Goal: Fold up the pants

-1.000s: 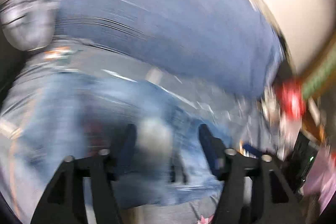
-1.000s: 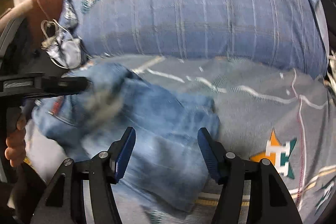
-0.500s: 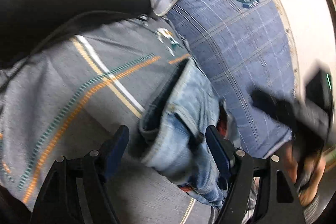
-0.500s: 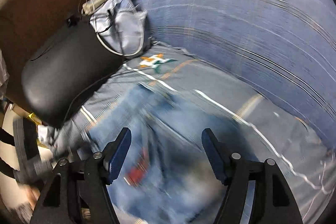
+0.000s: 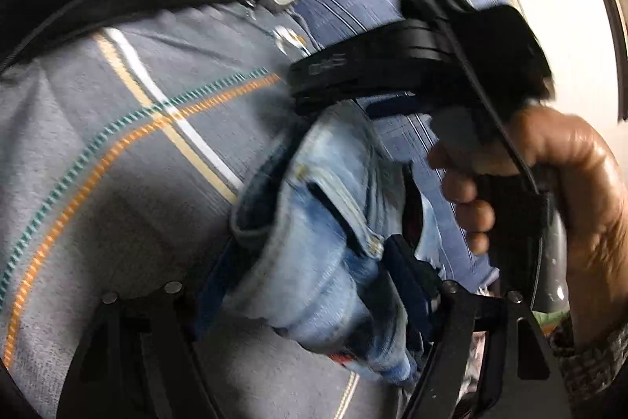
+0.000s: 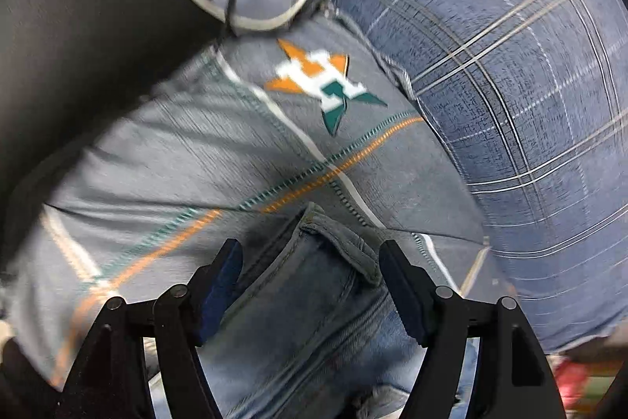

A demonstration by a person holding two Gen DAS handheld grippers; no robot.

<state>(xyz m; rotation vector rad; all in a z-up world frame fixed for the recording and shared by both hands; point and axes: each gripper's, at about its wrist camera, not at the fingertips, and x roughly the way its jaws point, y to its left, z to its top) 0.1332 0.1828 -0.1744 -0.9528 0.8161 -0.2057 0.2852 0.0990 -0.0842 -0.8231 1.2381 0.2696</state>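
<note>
Both grippers, left (image 5: 310, 285) and right (image 6: 310, 285), are held open astride the jeans (image 6: 306, 301) bunched beside the blue pillow (image 6: 510, 105); denim should be seated deep before closing.

The pants (image 5: 325, 242) lay bunched on the bedsheet (image 5: 117, 183) at lower centre of the left wrist frame, between the left gripper (image 5: 314, 285) fingers. The pillow (image 5: 345, 14) sat behind them at upper centre. The right gripper (image 5: 392, 73) reached in from the right, above the pants (its hand (image 5: 549, 183) at the right edge). A cable (image 6: 243, 14) looped at the top of the right wrist frame.
</note>
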